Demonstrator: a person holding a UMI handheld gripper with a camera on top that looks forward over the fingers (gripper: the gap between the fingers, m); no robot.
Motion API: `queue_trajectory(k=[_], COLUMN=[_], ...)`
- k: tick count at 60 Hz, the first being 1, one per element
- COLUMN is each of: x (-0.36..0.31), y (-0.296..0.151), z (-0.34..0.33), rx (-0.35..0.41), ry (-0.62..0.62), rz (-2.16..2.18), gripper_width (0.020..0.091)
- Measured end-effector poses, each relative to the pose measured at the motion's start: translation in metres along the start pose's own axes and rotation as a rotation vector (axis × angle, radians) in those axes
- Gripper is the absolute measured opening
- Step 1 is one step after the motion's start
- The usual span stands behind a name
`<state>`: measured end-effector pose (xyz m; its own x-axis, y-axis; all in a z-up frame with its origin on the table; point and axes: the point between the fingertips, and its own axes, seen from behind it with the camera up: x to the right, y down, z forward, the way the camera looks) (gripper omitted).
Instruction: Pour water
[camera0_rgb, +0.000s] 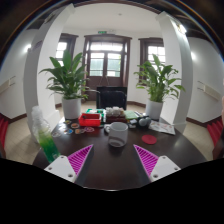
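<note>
Open jaws, empty, short of perhaps a clear cup (118, 133) on table (100, 165).

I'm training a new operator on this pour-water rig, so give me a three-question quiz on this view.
1. True or false: the jaws of the gripper are shut on the clear cup.
2. What stands on the floor at each side of the door?
A) potted plants
B) chairs
C) lamps
3. Fill in: the red container sits on the dark ____.

Key:
1. False; they are open, the cup beyond them.
2. A, one potted plant each side.
3. table.
</note>
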<state>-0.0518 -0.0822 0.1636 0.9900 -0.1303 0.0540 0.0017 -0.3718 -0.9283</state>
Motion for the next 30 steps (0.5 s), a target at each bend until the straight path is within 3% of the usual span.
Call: queue_trajectory(k=[18,30], x=[-0.131,-0.18], y=[0.026,0.027], z=[-0.021,0.0], rx=[0.005,0.021], ry=[-0.252,-0.318], rz=[-0.001,-0.041], gripper_width=[0.0792,0.0797])
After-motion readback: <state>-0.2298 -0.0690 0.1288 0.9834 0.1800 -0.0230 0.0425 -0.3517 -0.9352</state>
